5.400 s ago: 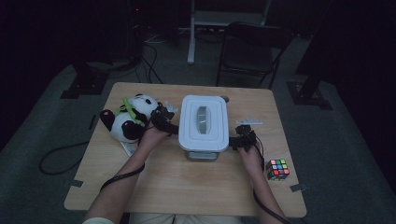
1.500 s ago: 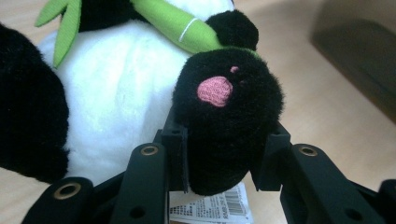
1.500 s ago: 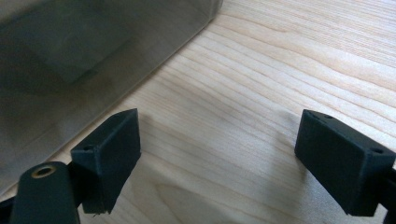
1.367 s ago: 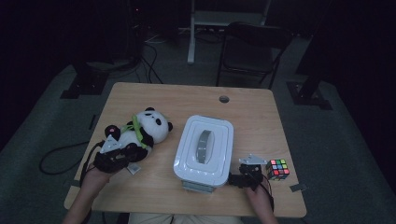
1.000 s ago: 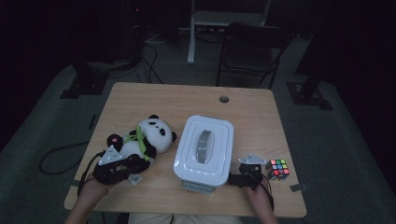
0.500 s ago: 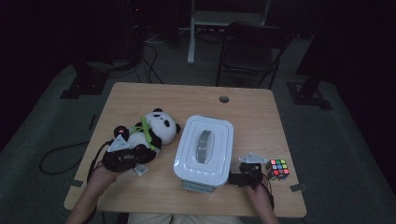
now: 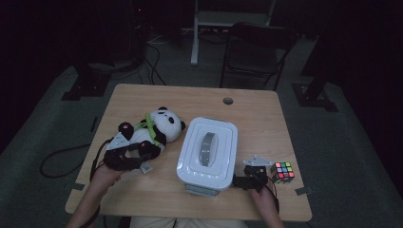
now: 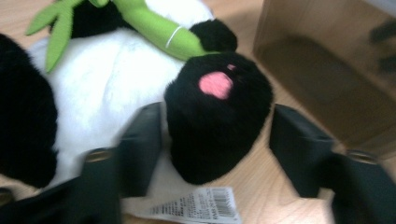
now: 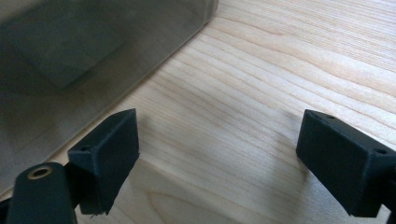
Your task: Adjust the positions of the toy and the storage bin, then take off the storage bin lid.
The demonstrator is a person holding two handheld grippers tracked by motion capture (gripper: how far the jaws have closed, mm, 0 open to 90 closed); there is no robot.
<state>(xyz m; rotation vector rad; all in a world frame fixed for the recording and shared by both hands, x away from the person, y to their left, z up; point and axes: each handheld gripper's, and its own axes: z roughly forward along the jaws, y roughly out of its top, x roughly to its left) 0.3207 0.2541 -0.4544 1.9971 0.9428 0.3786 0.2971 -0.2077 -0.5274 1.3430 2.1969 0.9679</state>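
So my left gripper (image 8: 215, 154) is down at the stuffed panda (image 7: 149, 133), which lies on its side on the left half of the surface (image 7: 266, 118), head toward the white lidded bin (image 7: 207, 152) and just beside it. In the left gripper view the panda's black foot (image 8: 219, 116) with the pink pad sits right between my jaws. They've just been opening: one jaw is against the white belly fur at the side of the foot, while the other stands clear with bare wood showing in the gap, so nothing is being pinched. The green bamboo stalk (image 8: 154, 28) crosses the panda's chest above the foot, and its paper tag (image 8: 196, 210) with the barcode lies flat on the wood right under my jaws.

My right gripper (image 9: 219, 163) is parked low on the wood near the front right corner of the bin. Its jaws are spread wide with nothing between them but wood grain, and the bin's clear wall shows off to one side in the right gripper view. A colour cube (image 7: 283, 171) sits just to the right of that gripper, near the surface's edge.
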